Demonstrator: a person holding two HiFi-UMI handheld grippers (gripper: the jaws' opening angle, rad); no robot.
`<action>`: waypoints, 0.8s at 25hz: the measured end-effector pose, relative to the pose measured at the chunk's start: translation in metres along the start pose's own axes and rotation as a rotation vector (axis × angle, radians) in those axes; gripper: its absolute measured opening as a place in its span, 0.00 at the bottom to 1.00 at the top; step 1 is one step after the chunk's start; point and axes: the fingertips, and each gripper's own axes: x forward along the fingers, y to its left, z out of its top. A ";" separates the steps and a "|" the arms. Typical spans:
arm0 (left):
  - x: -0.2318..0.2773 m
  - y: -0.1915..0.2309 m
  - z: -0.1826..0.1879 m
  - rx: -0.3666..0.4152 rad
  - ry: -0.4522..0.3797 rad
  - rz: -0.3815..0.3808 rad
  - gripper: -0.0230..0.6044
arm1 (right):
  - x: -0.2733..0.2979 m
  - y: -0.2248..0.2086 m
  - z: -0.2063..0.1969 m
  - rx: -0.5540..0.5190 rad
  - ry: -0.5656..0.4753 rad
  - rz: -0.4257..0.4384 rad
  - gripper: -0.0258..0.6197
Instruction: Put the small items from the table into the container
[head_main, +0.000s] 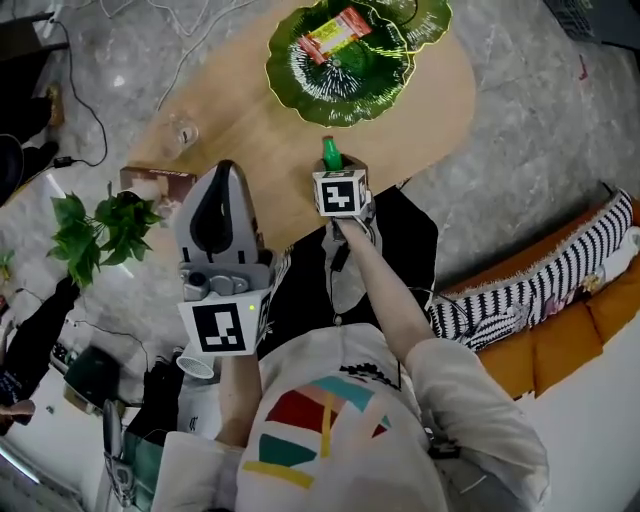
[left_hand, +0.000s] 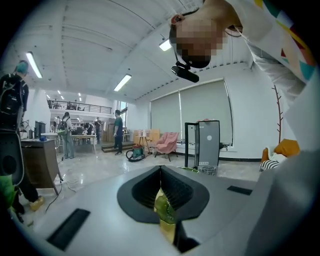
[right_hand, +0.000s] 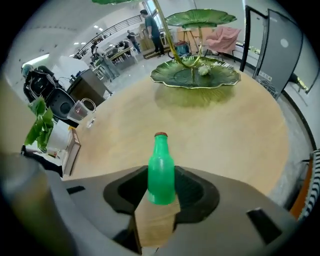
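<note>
Right gripper (right_hand: 161, 180): jaws partly spread, closed against a green bottle (right_hand: 161, 172). Pads sit on both sides of its lower body. Bottle is upright between the jaw tips, red cap up, top half sticking out past them. Table (right_hand: 225, 130) shows in the gap under the bottle; can't tell if the bottle rests on it or is lifted.

Leaf dish (right_hand: 192, 75), the container, is well ahead of these jaws, across the table, apart from the bottle. Small pale item (right_hand: 203, 70) lies in it. Glass mug (right_hand: 80, 110) is ahead and left of the jaws, near the table edge.

Left gripper (left_hand: 160, 172): jaws pressed together, pinching a gold-green wrapper (left_hand: 165, 212). Wrapper sits deep in the jaws' seam, behind the tips. Head view shows this gripper off the table, near the person's body.
</note>
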 end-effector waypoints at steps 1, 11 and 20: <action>0.001 -0.002 0.004 -0.002 -0.012 -0.002 0.05 | 0.000 -0.002 0.001 -0.001 0.013 0.002 0.30; 0.001 0.000 0.078 0.016 -0.117 -0.019 0.05 | -0.128 -0.011 0.041 0.046 -0.172 0.021 0.30; 0.013 -0.019 0.209 0.054 -0.381 -0.101 0.05 | -0.373 -0.006 0.153 -0.090 -0.723 -0.012 0.30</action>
